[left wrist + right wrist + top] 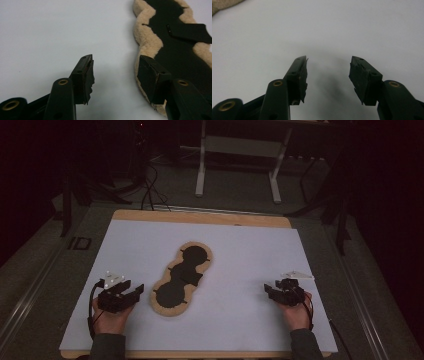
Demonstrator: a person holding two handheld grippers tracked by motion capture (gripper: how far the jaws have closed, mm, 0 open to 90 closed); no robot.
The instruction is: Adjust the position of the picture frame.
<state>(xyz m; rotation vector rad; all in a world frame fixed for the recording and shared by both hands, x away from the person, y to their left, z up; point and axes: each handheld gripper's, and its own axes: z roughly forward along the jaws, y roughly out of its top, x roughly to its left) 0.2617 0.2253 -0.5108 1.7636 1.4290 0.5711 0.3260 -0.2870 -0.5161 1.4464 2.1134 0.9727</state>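
Centrally in the high view lies a fleece-edged black pad [181,279], a long lobed shape with a tan woolly border and a dark inner face, running from lower left to upper right on the white table sheet [240,255]. A small black flap [191,276] sits across its middle. In the left gripper view the same pad fills the upper right of the frame [150,40], its tan pile curling around the dark face, with the flap [191,32] lying flat near the right edge.

The left gripper [131,296] rests at the lower left of the high view, just beside the pad's lower end, held by the left hand [111,320]. In its own view [115,72] the 2 jaws stand spread with a gap of bare sheet between them; the right-hand jaw overlaps the pad's woolly rim, though contact cannot be told.

The right gripper [270,292] sits at the lower right of the high view, well apart from the pad, in the right hand [295,312]. In its own view [328,70] the jaws are likewise spread, holding nothing, over bare sheet [362,30], with a sliver of tan fleece [224,5] at the upper left corner.
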